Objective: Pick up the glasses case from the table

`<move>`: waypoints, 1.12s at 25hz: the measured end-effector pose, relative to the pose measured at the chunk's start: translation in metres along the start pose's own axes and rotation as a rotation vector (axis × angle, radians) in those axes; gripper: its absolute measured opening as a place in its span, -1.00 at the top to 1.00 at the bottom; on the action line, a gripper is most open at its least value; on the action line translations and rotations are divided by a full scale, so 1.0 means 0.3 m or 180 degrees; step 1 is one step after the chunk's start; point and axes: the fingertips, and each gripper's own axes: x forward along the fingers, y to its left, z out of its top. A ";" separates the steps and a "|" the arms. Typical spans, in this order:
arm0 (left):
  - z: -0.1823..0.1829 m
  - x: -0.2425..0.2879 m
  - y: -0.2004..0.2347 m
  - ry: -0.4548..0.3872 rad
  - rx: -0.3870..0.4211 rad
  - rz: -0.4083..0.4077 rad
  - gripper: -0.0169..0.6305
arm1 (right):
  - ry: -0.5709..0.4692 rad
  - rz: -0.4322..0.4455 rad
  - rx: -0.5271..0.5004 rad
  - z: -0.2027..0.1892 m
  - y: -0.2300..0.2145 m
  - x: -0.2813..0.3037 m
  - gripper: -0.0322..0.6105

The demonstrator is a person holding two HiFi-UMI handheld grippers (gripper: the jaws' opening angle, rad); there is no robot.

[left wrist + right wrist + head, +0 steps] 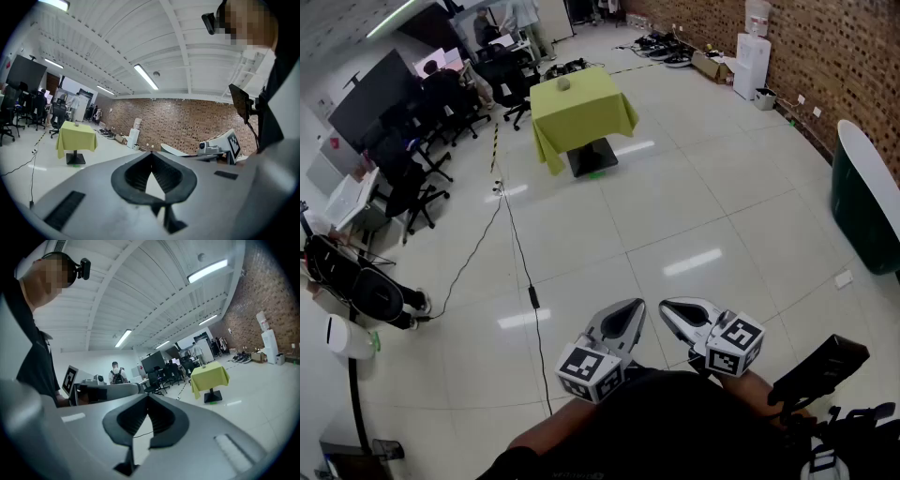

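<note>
Glasses case (563, 83): small, grey, rounded object, seen from well away. It is too small in every view to tell whether it is open or closed. It lies on top of the table (591, 111), on the yellow-green cloth, left of the table's centre and toward its far edge in the head view.

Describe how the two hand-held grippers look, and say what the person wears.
The left gripper and the right gripper both have pale grey shells that taper to a point, with black ribbed pads lining the tongs. Each carries a white cube printed with black square markers: the left cube and the right cube. The person wears a black top.
</note>
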 end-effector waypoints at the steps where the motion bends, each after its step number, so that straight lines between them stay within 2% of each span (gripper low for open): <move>1: 0.010 -0.007 0.001 -0.0002 0.0002 0.0020 0.93 | -0.0003 -0.0018 0.0012 0.001 0.005 -0.001 0.89; 7: 0.018 -0.028 -0.023 0.0093 0.0182 -0.0058 0.93 | -0.0037 -0.0079 0.0053 0.015 0.030 0.004 0.89; 10: 0.018 -0.041 -0.005 0.0144 0.0120 -0.0087 0.93 | -0.0012 -0.0067 0.0045 0.016 0.048 0.029 0.89; 16: 0.006 -0.035 0.090 0.0145 0.0063 -0.0087 0.93 | -0.0017 -0.0062 0.0037 -0.005 0.018 0.110 0.89; 20: 0.040 -0.025 0.148 0.0113 0.0041 -0.0088 0.93 | 0.0014 -0.0070 0.0017 0.013 0.007 0.169 0.89; 28: 0.058 0.052 0.356 0.0046 -0.0026 -0.0068 0.93 | 0.0089 -0.0079 -0.0067 0.018 -0.102 0.343 0.89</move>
